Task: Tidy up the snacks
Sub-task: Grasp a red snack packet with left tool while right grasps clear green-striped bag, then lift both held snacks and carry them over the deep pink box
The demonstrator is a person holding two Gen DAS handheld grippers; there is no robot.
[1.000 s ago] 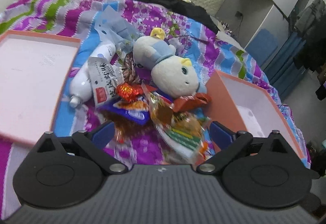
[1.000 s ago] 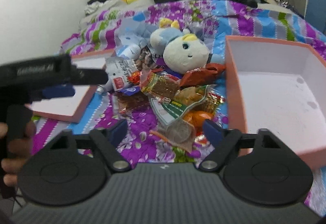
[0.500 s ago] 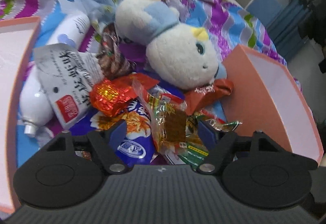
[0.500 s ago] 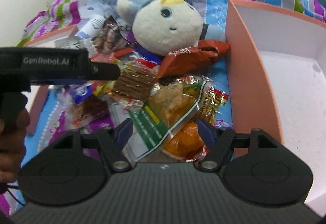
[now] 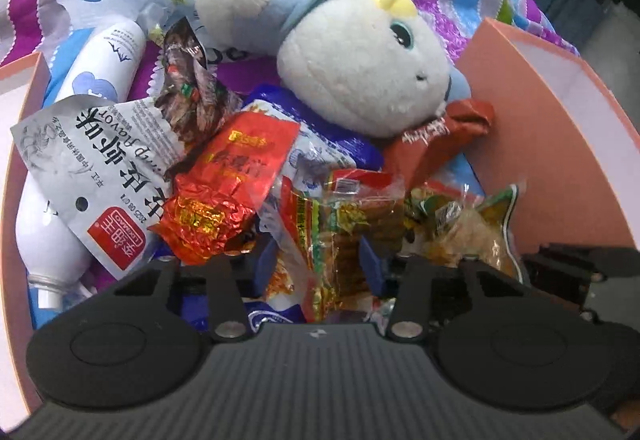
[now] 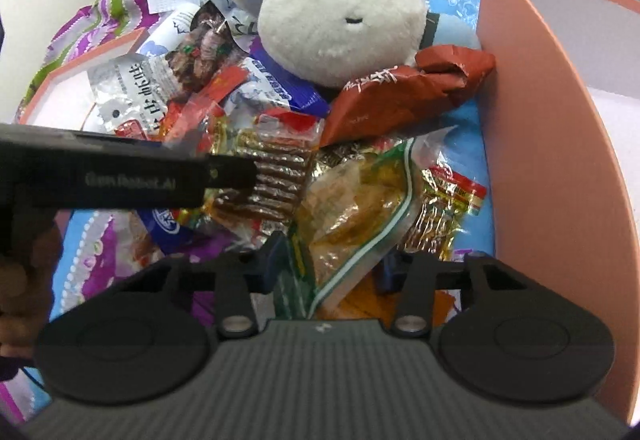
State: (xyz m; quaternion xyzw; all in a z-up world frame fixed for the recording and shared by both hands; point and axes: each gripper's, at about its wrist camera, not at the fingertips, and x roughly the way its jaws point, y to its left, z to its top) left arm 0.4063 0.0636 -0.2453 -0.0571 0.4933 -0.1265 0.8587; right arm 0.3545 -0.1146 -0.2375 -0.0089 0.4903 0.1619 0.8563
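Snack pile on bed, beside plush toy (image 5: 356, 67) and pink box (image 6: 536, 143).
Both tools lowered into pile since a second ago; jaws just closing.
Left tool (image 5: 318, 264) pinching clear biscuit pack (image 5: 344, 236).
Right tool (image 6: 332, 260) pinching green-edged snack bag (image 6: 352, 207).
Judged: pickup under way, boxing not yet done.

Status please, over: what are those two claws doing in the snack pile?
Jaws just closing: left gripper around brown biscuit packet, right gripper around green-edged snack bag. Firm grip unclear. Plush toy crowds the pile behind.
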